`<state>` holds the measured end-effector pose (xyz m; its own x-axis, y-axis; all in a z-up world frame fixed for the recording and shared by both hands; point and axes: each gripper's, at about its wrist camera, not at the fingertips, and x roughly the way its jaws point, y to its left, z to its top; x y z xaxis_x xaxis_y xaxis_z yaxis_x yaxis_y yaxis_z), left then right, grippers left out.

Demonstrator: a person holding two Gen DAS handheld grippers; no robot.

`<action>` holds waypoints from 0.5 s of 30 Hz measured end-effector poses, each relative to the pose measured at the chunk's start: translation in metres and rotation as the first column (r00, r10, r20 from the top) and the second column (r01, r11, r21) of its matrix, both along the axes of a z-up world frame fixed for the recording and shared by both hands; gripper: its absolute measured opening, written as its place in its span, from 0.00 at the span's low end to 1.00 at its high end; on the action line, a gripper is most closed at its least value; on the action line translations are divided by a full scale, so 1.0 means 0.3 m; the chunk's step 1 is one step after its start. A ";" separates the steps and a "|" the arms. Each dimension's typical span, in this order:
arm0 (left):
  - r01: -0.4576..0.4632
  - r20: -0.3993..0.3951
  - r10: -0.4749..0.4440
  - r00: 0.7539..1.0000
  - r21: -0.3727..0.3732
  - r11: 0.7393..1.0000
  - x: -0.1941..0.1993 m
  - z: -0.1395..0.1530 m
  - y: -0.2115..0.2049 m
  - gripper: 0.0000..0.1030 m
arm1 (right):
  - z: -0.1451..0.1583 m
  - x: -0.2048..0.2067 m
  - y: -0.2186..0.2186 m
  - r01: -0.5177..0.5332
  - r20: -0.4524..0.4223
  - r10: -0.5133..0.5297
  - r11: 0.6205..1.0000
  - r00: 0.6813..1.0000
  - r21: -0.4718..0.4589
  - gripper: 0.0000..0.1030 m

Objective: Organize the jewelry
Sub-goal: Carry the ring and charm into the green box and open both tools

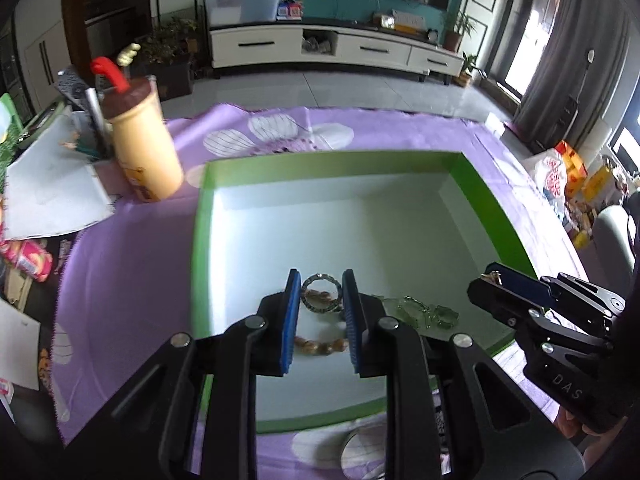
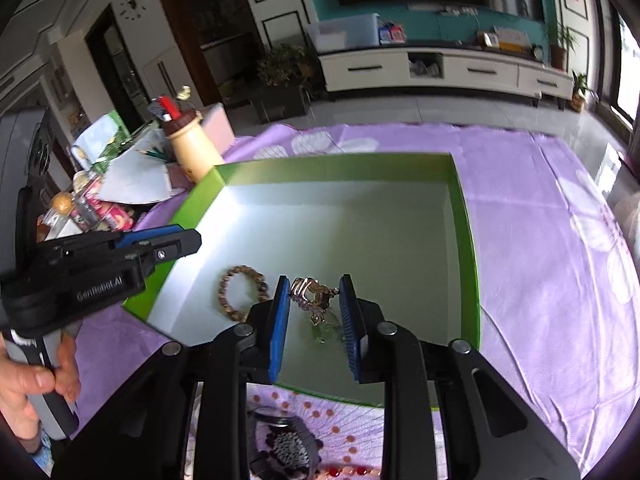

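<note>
A green-walled open box (image 1: 328, 166) (image 2: 332, 168) lies on the purple cloth. In the left wrist view my left gripper (image 1: 321, 284) is open above a clear ring bracelet (image 1: 320, 300) and a brown bead bracelet (image 1: 320, 346) on the box floor. A green glassy chain (image 1: 424, 314) lies to their right. My right gripper (image 2: 315, 290) is open, with a gold chain piece (image 2: 310, 294) between its fingers; whether it hangs or rests is unclear. The bead bracelet (image 2: 240, 292) lies left of it. Each gripper shows in the other's view, the left (image 2: 168, 246) and the right (image 1: 504, 284).
A tan bottle with a brown lid (image 1: 142, 144) and papers (image 1: 52, 188) stand left of the box. A wristwatch (image 2: 280, 444) lies on the cloth in front of the box. The purple cloth (image 2: 540, 240) spreads to the right. A TV cabinet (image 1: 332, 46) stands far behind.
</note>
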<state>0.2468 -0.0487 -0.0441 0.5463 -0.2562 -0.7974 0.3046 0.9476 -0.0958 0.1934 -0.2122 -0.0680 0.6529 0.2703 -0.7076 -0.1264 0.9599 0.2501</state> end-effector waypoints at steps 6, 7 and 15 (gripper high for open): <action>0.010 -0.021 -0.010 1.000 0.010 1.000 0.020 -0.036 -0.054 0.20 | -0.028 0.007 -0.034 0.036 -0.031 -0.036 0.999 0.999 -0.004 0.26; 0.009 -0.021 -0.009 1.000 0.010 1.000 0.018 -0.035 -0.054 0.21 | -0.026 0.004 -0.038 0.040 -0.028 -0.040 0.999 0.999 -0.004 0.26; -0.010 -0.006 0.010 1.000 0.006 1.000 -0.033 -0.004 -0.026 0.58 | 0.049 -0.094 -0.055 0.055 0.034 -0.055 0.998 0.998 0.004 0.45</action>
